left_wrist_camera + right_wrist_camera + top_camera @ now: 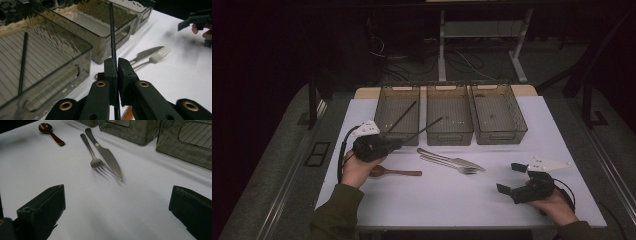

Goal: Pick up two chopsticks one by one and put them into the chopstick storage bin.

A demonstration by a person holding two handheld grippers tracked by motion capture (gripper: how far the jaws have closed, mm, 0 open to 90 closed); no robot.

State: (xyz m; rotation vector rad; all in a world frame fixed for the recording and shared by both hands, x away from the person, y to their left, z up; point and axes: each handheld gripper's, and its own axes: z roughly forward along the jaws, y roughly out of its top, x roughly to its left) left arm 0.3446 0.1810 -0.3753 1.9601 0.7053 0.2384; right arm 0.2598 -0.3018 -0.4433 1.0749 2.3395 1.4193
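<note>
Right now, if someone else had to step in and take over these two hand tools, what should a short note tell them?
Left gripper: shut on a black chopstick, lifted near the left bin.
Right gripper: open, holding nothing, low over the white table.
Done: one chopstick already lies in the left bin.
Left: probably drop the held chopstick beside it. Knife, fork and wooden spoon lie on the table; the middle bin and right bin look empty.
</note>
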